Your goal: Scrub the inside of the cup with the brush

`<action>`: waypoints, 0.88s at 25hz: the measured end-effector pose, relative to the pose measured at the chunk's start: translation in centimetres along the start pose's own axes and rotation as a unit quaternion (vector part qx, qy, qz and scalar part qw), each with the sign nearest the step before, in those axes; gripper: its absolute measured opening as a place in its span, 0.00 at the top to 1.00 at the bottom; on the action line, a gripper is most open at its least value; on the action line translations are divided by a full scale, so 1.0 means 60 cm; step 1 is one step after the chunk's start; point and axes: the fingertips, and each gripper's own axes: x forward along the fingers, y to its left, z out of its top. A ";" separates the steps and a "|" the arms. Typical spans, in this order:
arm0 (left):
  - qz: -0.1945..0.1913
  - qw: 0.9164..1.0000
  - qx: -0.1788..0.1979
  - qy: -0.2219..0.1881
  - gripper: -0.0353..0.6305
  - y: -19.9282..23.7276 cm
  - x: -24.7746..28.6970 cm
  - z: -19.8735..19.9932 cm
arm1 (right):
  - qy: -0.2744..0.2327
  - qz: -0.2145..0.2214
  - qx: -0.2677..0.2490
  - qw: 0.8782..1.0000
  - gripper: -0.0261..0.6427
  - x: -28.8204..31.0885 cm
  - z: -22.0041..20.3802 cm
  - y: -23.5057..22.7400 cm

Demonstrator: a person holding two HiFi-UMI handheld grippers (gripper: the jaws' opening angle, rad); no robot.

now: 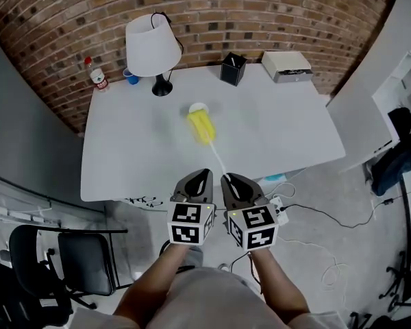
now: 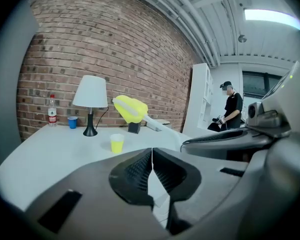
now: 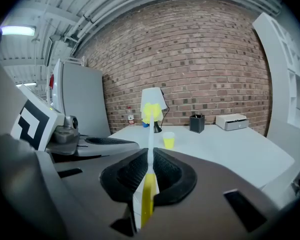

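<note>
A small yellow cup (image 1: 197,106) stands upright near the middle of the white table (image 1: 123,156); it also shows in the left gripper view (image 2: 117,143) and the right gripper view (image 3: 168,140). My right gripper (image 1: 227,177) (image 3: 150,156) is shut on the white handle of a brush (image 3: 150,134), held off the table's front edge. The yellow sponge head of the brush (image 1: 203,127) (image 2: 130,108) hangs in the air just short of the cup. Close beside it on the left, my left gripper (image 1: 207,173) (image 2: 152,151) is shut with nothing in it.
At the back of the table stand a white lamp (image 1: 153,46), a blue cup (image 1: 131,76), a water bottle (image 1: 98,75), a black pen holder (image 1: 233,68) and a white box (image 1: 286,65). A black chair (image 1: 61,259) and floor cables (image 1: 329,218) flank me. A person (image 2: 232,109) stands far right.
</note>
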 end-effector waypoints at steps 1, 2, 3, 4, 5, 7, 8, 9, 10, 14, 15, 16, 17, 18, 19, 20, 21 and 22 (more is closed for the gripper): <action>-0.006 1.000 0.002 0.002 0.93 0.006 0.008 0.002 | 0.001 -0.003 0.000 1.000 0.92 0.009 0.004 -0.001; -0.011 1.000 0.003 0.004 0.93 0.013 0.014 0.004 | 0.002 -0.005 0.001 1.000 0.92 0.018 0.008 -0.002; -0.014 1.000 0.006 0.005 0.93 0.020 0.021 0.006 | 0.003 -0.008 0.001 1.000 0.92 0.027 0.012 -0.003; -0.017 1.000 0.008 0.006 0.93 0.027 0.026 0.009 | 0.005 -0.010 0.002 1.000 0.92 0.036 0.015 -0.005; -0.020 1.000 0.010 0.007 0.93 0.036 0.033 0.011 | 0.007 -0.013 0.002 1.000 0.92 0.046 0.018 -0.006; -0.027 1.000 0.012 0.007 0.93 0.055 0.046 0.019 | 0.010 -0.018 0.001 1.000 0.92 0.066 0.026 -0.007; -0.031 0.999 0.013 0.007 0.93 0.064 0.052 0.023 | 0.011 -0.020 -0.001 1.000 0.92 0.077 0.031 -0.007; -0.036 0.999 0.013 0.006 0.93 0.074 0.058 0.027 | 0.012 -0.022 -0.003 1.000 0.92 0.087 0.036 -0.007; -0.041 0.999 0.014 0.006 0.93 0.082 0.063 0.030 | 0.013 -0.024 -0.004 1.000 0.92 0.096 0.041 -0.006; -0.063 0.998 0.016 0.006 0.93 0.103 0.083 0.033 | 0.015 -0.032 -0.005 0.999 0.92 0.126 0.057 -0.007; -0.066 0.998 0.015 0.004 0.93 0.109 0.088 0.035 | 0.014 -0.033 -0.006 0.999 0.92 0.134 0.061 -0.007; -0.067 0.998 0.014 0.002 0.93 0.115 0.093 0.035 | 0.014 -0.032 -0.008 0.999 0.92 0.141 0.064 -0.007; -0.066 0.998 0.013 0.001 0.93 0.121 0.098 0.035 | 0.015 -0.032 -0.011 0.999 0.92 0.148 0.066 -0.007; -0.065 0.998 0.011 -0.001 0.93 0.126 0.103 0.035 | 0.015 -0.031 -0.014 0.999 0.92 0.154 0.069 -0.008; -0.063 0.998 0.010 -0.004 0.93 0.130 0.108 0.035 | 0.014 -0.031 -0.017 0.999 0.92 0.159 0.072 -0.011; -0.060 0.998 0.010 -0.007 0.93 0.134 0.113 0.036 | 0.014 -0.030 -0.020 0.999 0.92 0.164 0.075 -0.014; -0.057 0.998 0.008 -0.009 0.93 0.139 0.119 0.036 | 0.013 -0.029 -0.023 0.999 0.92 0.169 0.078 -0.018; -0.055 0.998 0.006 -0.009 0.93 0.144 0.126 0.035 | 0.012 -0.027 -0.025 0.999 0.92 0.174 0.081 -0.022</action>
